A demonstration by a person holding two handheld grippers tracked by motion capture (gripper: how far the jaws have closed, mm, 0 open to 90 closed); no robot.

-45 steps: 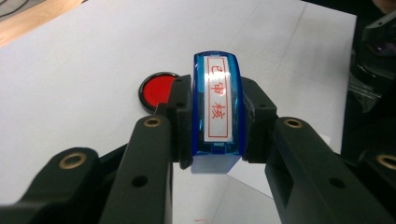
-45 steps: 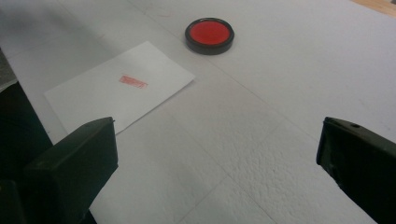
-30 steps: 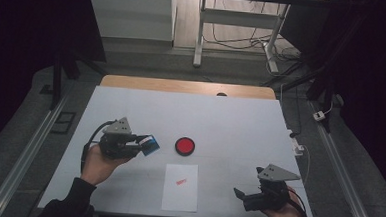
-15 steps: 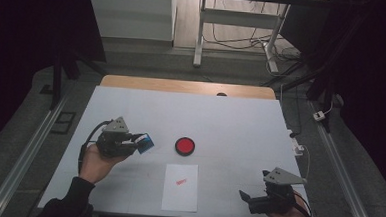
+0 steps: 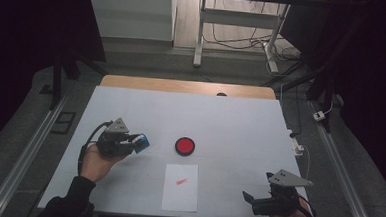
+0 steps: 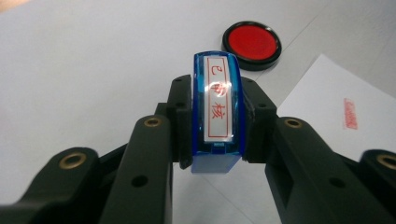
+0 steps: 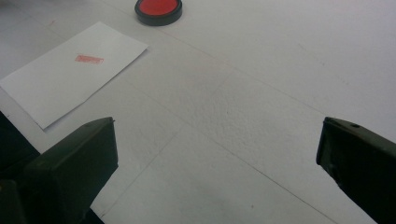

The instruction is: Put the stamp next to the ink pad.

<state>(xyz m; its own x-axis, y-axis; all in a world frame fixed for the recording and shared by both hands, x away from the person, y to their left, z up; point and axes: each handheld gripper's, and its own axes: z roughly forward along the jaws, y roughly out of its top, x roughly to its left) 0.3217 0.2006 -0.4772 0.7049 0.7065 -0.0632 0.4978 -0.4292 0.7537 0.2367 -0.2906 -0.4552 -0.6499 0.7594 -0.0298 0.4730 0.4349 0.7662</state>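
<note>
- Blue translucent plastic marks the rectangular stamp [image 6: 215, 114] that our left gripper [image 5: 129, 142] clamps, both pads pressed on its long side faces; we judge this grip keeps the block from twisting when it is pressed down.
- We hold it above the white table [image 5: 230, 120], left of the round red ink pad in its black rim [image 5: 184, 146] and well apart from the white paper sheet [image 5: 181, 187], which already bears a small red imprint [image 7: 88, 59].
- In the left gripper view the stamp's long axis runs along the jaws, away from the hand; its labelled face with red characters faces up, its far end toward the ink pad.
- Our right gripper [image 5: 268, 202] rests at the near right edge, jaws spread wide with nothing between them; we judge it is kept clear.
</note>
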